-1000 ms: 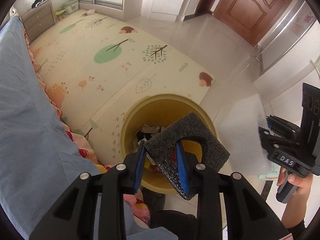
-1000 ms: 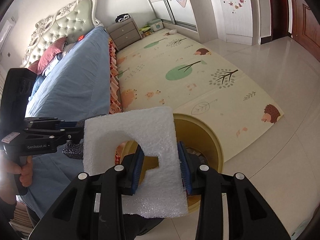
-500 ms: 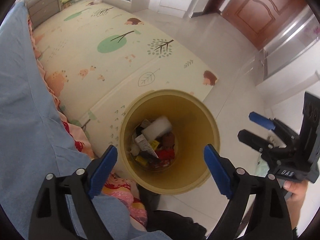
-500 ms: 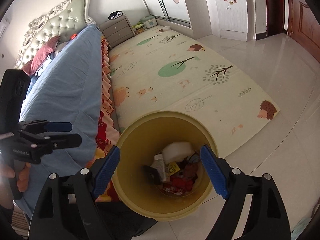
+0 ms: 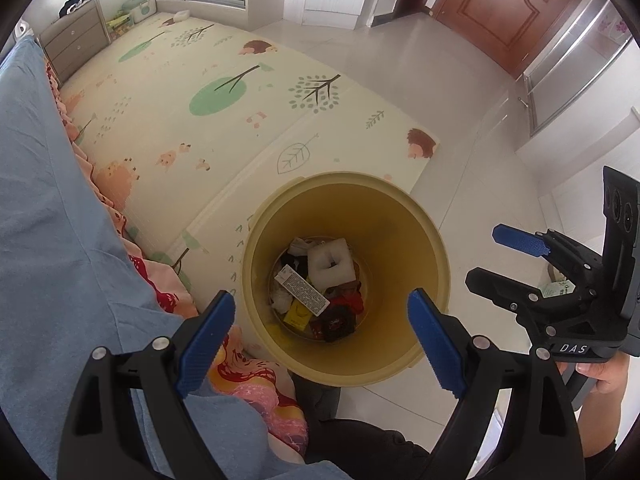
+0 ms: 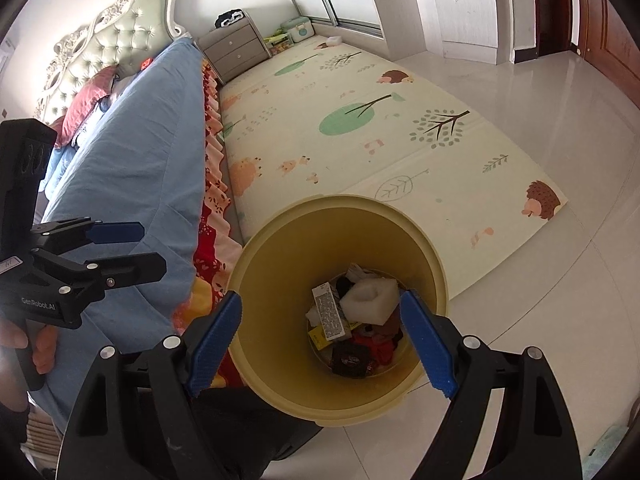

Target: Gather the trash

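Trash (image 5: 316, 286) lies at the bottom of the yellow bin (image 5: 400, 216) by the bed's edge (image 5: 60, 220), so the left gripper (image 5: 320, 334) and right gripper (image 6: 320, 330) hang above it, fingers spread and holding nothing.

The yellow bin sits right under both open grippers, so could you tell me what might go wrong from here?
1. The yellow bin stands close beside the bed's blue cover; a gripper swung sideways might knock it over.
2. The white foam block lies loosely on top of the trash and could spill if the bin tips.
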